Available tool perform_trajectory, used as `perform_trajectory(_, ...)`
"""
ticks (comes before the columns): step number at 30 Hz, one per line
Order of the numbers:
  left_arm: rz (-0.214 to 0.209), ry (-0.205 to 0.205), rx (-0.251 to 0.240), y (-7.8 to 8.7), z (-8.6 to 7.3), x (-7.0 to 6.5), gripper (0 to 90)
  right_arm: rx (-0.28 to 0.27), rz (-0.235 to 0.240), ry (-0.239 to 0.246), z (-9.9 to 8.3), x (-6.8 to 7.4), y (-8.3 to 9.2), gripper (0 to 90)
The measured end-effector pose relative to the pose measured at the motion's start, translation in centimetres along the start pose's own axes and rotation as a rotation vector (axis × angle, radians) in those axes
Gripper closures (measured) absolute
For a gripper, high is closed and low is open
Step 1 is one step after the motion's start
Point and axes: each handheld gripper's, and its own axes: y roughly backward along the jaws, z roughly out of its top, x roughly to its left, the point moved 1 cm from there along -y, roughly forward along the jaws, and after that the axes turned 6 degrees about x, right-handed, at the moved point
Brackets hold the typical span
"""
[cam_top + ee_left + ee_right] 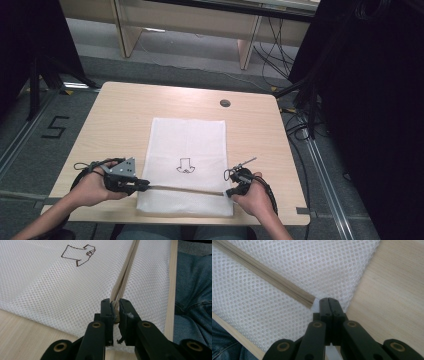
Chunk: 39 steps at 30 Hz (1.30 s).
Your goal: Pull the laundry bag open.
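Two tools work on one white mesh bag [189, 165] that lies flat in the middle of the tabletop [115, 115]. The bag has a small black arrow drawing [186, 166] near its middle. A tan zipper [185, 189] runs across the bag close to the person's edge, from 9 o'clock to 3 o'clock in the high view.

The left tool [144, 185] sits at the 9 o'clock end of the zipper. In the left gripper view, its jaws are pinching the small zipper pull [115, 312] between them, and the zipper [125, 272] stretches away from the tool toward 12 o'clock. The arrow drawing [78, 255] lies up at about 11 o'clock from the jaws.

The right tool [229, 192] sits at the 3 o'clock end of the zipper. In the right gripper view, its jaws are pressed together on the bag's white corner cloth [318, 301], just past where the zipper [267, 277] ends. The zipper runs off from the tool toward 10 o'clock. Bare tabletop [392, 292] lies at 2 o'clock from the jaws.

Both hands rest low at the near edge of the tabletop.
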Motion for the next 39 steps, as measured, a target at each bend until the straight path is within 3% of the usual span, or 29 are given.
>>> perform_trajectory(1,0.003,0.000,0.001,0.0,0.0,0.0,81.8,-0.029,-0.004,-0.005,0.0,0.1,-0.1,90.0)
perform_trajectory(4,0.005,0.014,-0.011,0.1,-0.1,0.1,81.8,0.000,0.001,0.001,0.0,0.0,0.0,90.0)
perform_trajectory(13,0.001,0.021,-0.004,0.1,-0.3,0.2,81.8,-0.013,0.013,0.010,0.0,-0.1,0.0,90.0)
perform_trajectory(18,0.007,0.001,0.020,0.3,-0.6,0.5,81.8,-0.014,0.015,0.011,0.0,-0.1,0.0,90.0)
perform_trajectory(22,0.016,0.038,0.003,0.6,-1.2,0.6,81.8,-0.014,0.013,0.010,0.0,-0.1,0.0,90.0)
perform_trajectory(28,0.022,0.030,0.026,0.5,-1.3,0.7,81.8,0.002,0.005,-0.012,0.0,0.0,0.0,90.0)
perform_trajectory(30,0.017,0.029,0.020,0.6,-1.4,0.8,81.8,-0.001,0.005,0.008,0.0,-0.1,0.0,90.0)
perform_trajectory(33,0.015,0.034,0.010,0.7,-1.4,0.9,81.8,0.002,0.006,-0.004,0.0,-0.1,0.0,90.0)
perform_trajectory(39,0.039,0.031,0.031,0.9,-1.6,1.1,81.8,-0.012,0.016,0.012,0.0,-0.1,0.0,90.0)
